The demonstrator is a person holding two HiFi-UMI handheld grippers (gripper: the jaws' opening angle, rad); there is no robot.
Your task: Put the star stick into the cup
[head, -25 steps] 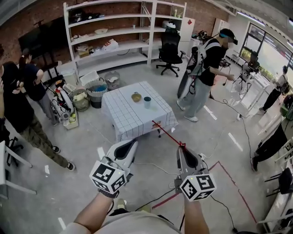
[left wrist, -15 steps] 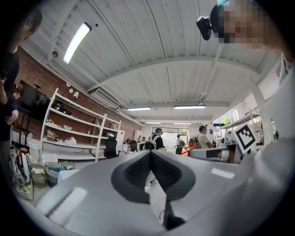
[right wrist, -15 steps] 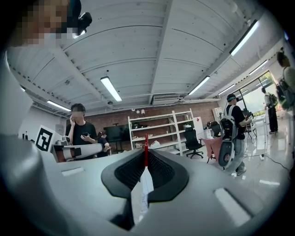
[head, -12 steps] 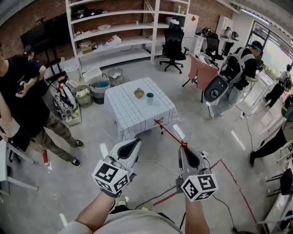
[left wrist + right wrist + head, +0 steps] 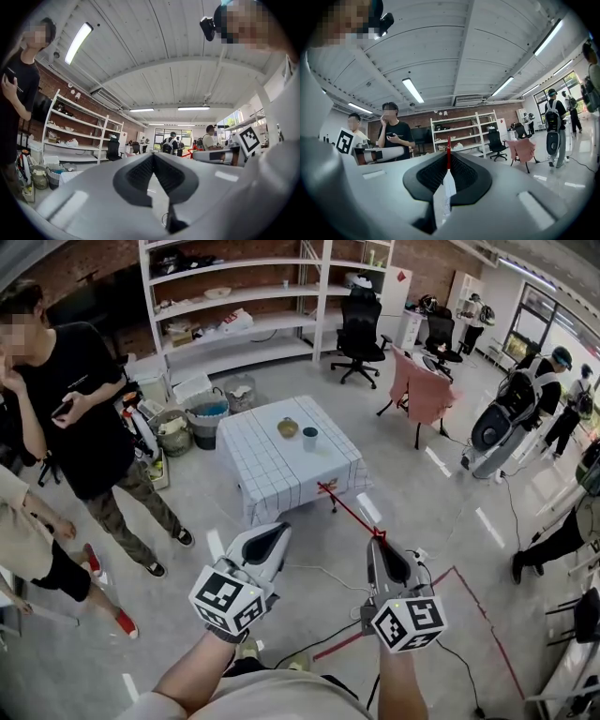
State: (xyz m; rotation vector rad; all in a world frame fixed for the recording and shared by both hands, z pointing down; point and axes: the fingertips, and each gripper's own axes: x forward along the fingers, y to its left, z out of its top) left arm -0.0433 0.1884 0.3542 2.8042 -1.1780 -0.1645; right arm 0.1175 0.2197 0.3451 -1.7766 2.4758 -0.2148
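white grippers [image 5: 272,532], black-white marker cubes [image 5: 225,601]

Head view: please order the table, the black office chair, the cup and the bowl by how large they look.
1. table
2. black office chair
3. bowl and cup: they look about alike, so I do not rank them.
The chair is farther away, which shrinks it.

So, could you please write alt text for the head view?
The right claw holds a red star stick pointing toward a checked table carrying a dark cup and a bowl. The left claw is shut and empty; a bystander stands at left.
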